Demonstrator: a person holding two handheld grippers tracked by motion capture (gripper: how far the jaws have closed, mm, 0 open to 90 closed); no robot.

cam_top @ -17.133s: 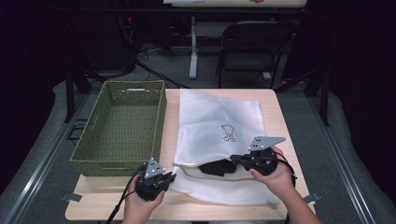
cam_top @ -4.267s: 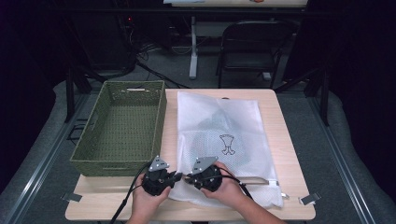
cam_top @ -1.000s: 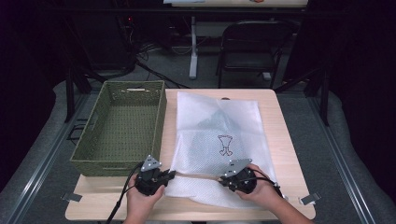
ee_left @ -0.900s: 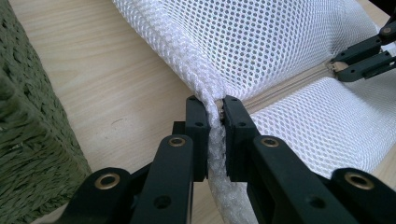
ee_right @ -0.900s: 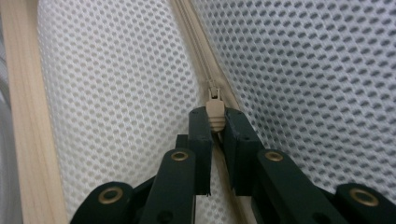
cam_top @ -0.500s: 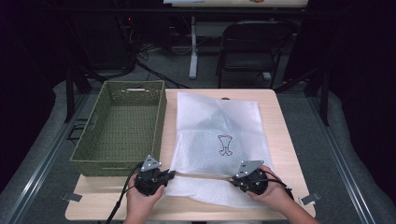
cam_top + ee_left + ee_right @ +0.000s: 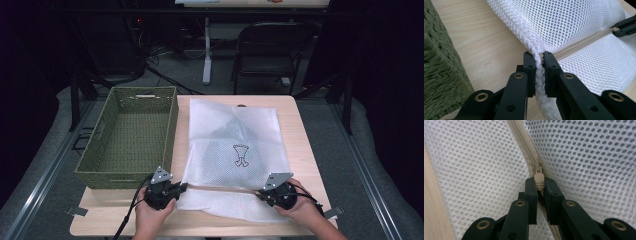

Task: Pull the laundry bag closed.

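A white mesh laundry bag [image 7: 235, 145] with a small drawn figure lies flat on the wooden table [image 7: 305, 145]. Its beige zipper [image 7: 222, 188] runs across the near end. My left gripper [image 7: 181, 188] is shut on the bag's left corner, the mesh [image 7: 539, 65] bunched between the jaws. My right gripper [image 7: 261, 194] is shut on the beige zipper pull [image 7: 538, 180], near the bag's right end. In the left gripper view the right gripper [image 7: 617, 28] sits far along the closed zipper line [image 7: 584, 43].
A green woven basket [image 7: 131, 135] stands empty at the left of the table, right beside my left gripper. Cables trail from both grippers toward the near table edge. A chair and a table leg stand beyond the far edge.
My right gripper has slid to the right along the zipper with the pull in its jaws, widening the gap between the two grippers. The left gripper has stayed put on the corner.
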